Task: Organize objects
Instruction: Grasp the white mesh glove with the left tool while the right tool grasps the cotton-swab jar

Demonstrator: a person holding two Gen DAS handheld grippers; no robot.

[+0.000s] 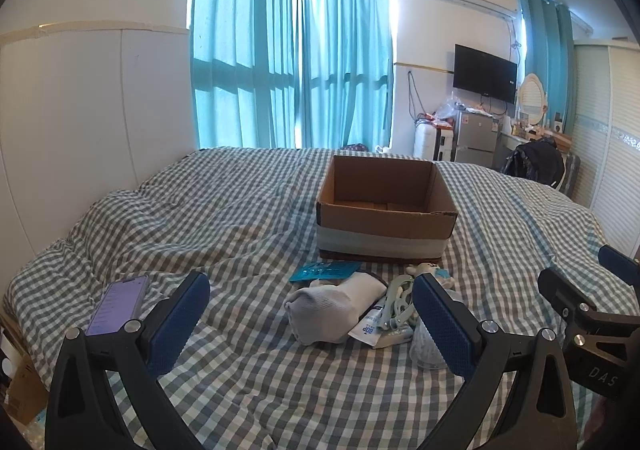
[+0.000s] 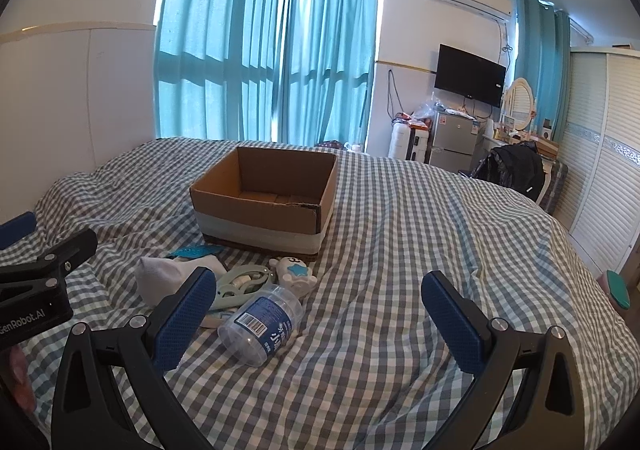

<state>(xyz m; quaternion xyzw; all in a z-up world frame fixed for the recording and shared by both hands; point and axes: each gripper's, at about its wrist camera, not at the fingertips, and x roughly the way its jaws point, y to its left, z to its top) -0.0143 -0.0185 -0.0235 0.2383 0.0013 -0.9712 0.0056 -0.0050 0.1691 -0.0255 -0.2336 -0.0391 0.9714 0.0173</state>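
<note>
Matt cardboard box, clear glossy plastic bottle, checked cloth bedcover

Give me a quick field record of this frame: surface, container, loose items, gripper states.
surface: bed with checked cover
container: open cardboard box, upright, nothing visible inside
loose items: white sock, teal packet, plastic bottle lying on its side, pale green clip, white toy with blue star, small tube
item layout: clustered in front of the box, none in it
phone: on the bed, left of the pile, screen lit
left gripper: open, holding nothing
right gripper: open, holding nothing
</note>
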